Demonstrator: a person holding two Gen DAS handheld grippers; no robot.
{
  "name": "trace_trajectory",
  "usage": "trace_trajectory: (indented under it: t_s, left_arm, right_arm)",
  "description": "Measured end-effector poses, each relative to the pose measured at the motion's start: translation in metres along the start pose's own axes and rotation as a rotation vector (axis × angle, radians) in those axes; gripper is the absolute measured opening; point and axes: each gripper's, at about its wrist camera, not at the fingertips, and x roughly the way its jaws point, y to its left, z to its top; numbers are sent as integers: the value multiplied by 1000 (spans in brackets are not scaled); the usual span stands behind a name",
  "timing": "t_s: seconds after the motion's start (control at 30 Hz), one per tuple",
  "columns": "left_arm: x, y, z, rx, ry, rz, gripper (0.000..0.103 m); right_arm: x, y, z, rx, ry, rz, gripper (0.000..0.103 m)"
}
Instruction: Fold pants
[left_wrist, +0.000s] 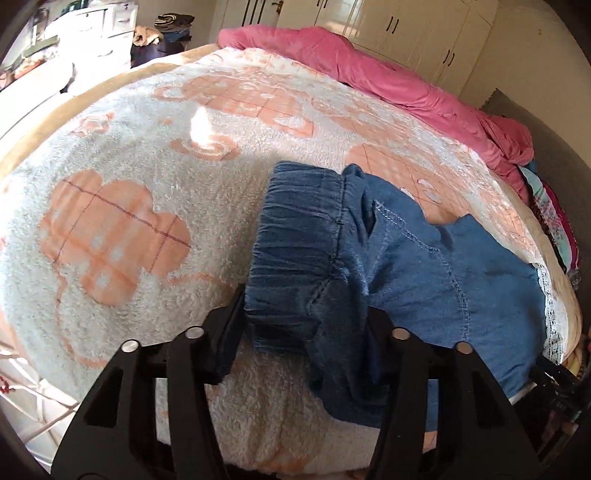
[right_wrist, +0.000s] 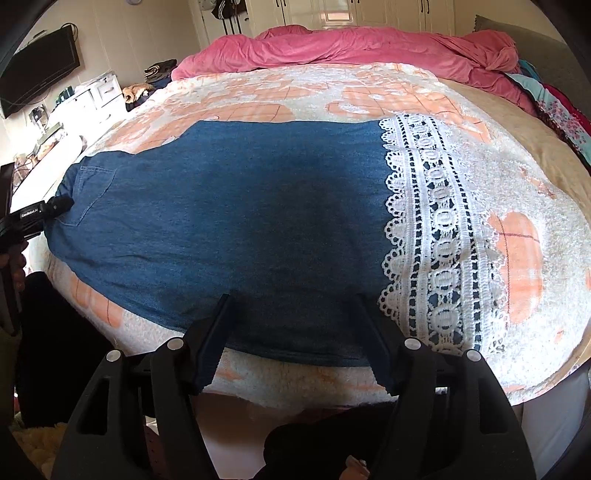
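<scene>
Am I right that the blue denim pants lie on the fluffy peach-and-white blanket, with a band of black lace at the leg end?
Not quite: the lace band is white, not black, as the right wrist view shows. The rest holds: the blue denim pants do lie on the fluffy peach-and-white blanket, and the lace sits at the leg end.
</scene>
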Motion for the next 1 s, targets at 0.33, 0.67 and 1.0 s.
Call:
trace_trajectory:
  t_s: [0.33,0.67,1.0]
  left_arm:
    - [-71,-48,6,144,-177,-15,62]
    - [-4,-173,-45,457,32,-146,64]
    - [12,-168,-79,507,106,-149,73]
  right_arm:
    - [-23,-11,-2,60,-48,56,65]
    - [-11,20,35,-24,-38,-7,65]
    - [3,16,-1,-70,50,-95,65]
